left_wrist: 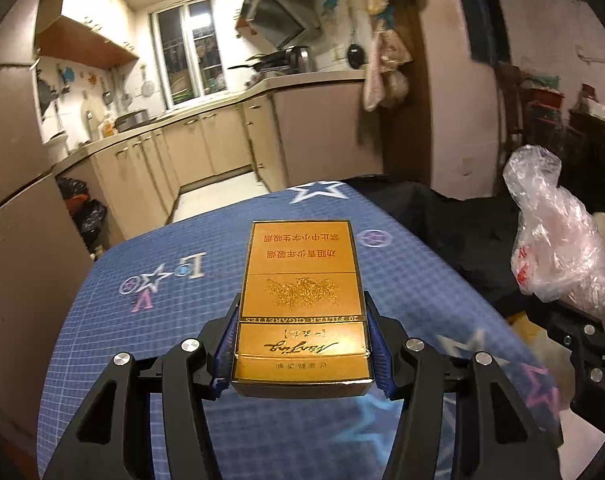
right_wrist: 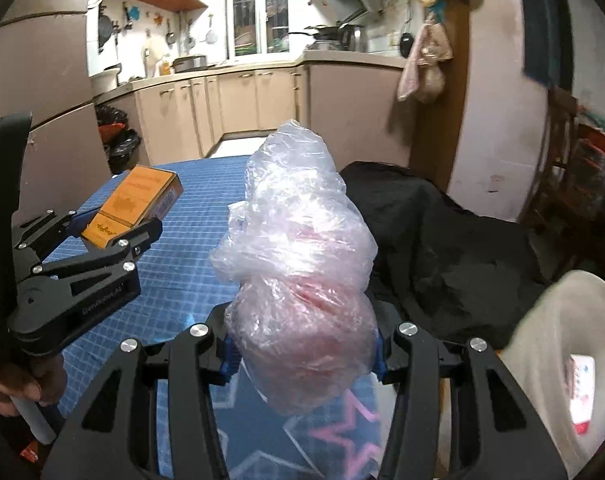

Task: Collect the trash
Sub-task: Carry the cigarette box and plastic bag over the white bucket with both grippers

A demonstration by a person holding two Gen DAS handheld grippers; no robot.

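Note:
A gold cigarette pack [left_wrist: 298,256] sticks forward from my left gripper [left_wrist: 302,308], which is shut on the pack's sides above the blue star-patterned tablecloth [left_wrist: 162,312]. My right gripper [right_wrist: 304,346] is shut on a crumpled clear plastic bag [right_wrist: 298,248] with pink-red print, which stands up between its blue pads. In the right wrist view the left gripper [right_wrist: 118,220] and the cigarette pack [right_wrist: 138,198] are at the left, held by a hand. From the left wrist view the plastic bag [left_wrist: 554,248] shows at the right.
A black cloth [right_wrist: 442,240] lies over the right part of the table. A white container [right_wrist: 570,312] with a red and white packet inside is at the near right. Black trash bags [right_wrist: 116,136] sit on the floor by the kitchen cabinets [right_wrist: 238,100].

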